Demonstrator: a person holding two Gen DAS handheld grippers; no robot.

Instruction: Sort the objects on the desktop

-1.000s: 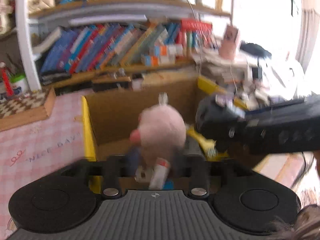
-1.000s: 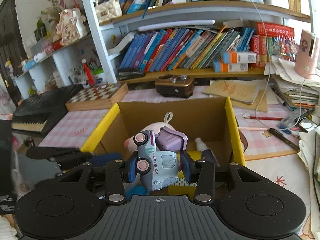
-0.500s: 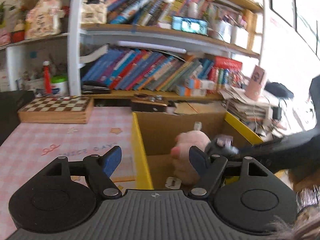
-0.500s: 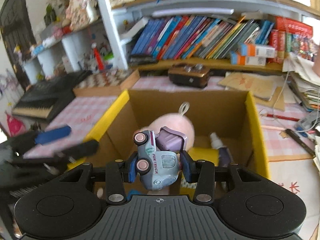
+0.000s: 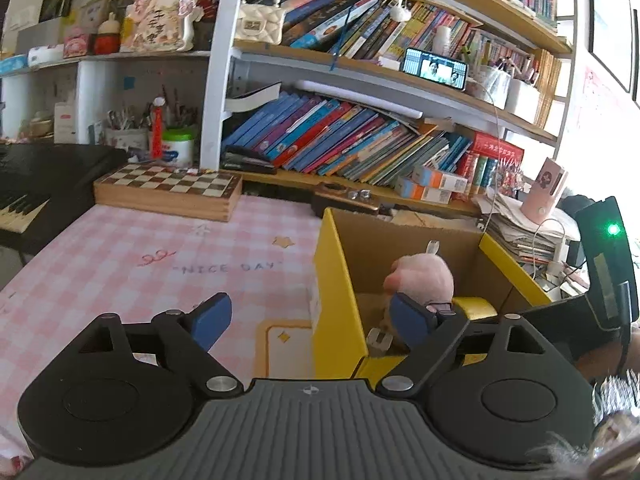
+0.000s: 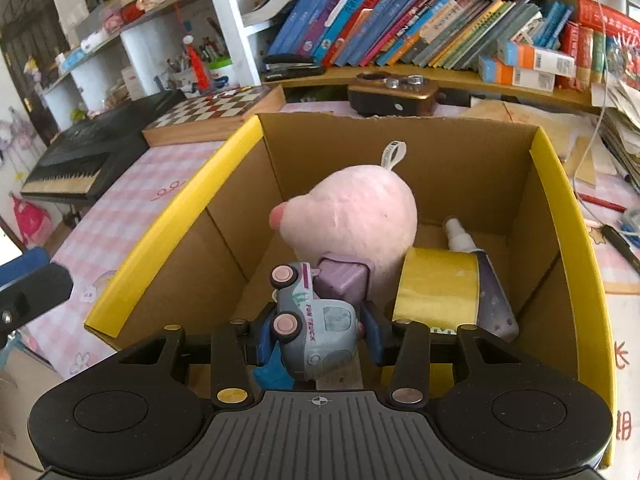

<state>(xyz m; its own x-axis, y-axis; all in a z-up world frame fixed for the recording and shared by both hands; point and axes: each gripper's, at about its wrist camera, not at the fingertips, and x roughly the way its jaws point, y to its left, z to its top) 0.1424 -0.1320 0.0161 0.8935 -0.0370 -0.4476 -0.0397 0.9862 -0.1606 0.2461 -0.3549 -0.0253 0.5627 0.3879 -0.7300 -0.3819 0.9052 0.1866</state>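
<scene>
Your left hand-held gripper (image 5: 306, 318) has just opened wide and drawn back empty, leaving the pink plush (image 6: 352, 216) inside the cardboard box (image 6: 176, 216). Your right hand-held gripper (image 6: 318, 330) has sunk into the box, clamping the toy truck (image 6: 316, 320), lettered "FUN TRUCK". The tabletop (image 5: 160, 256) reads "NICE DAY".

Contents count: one cardboard box (image 6: 248, 240); inside it, one pink plush toy (image 6: 352, 216), one toy truck (image 6: 316, 320), one yellow tape roll (image 6: 438, 288), one spray bottle (image 6: 460, 236).
</scene>
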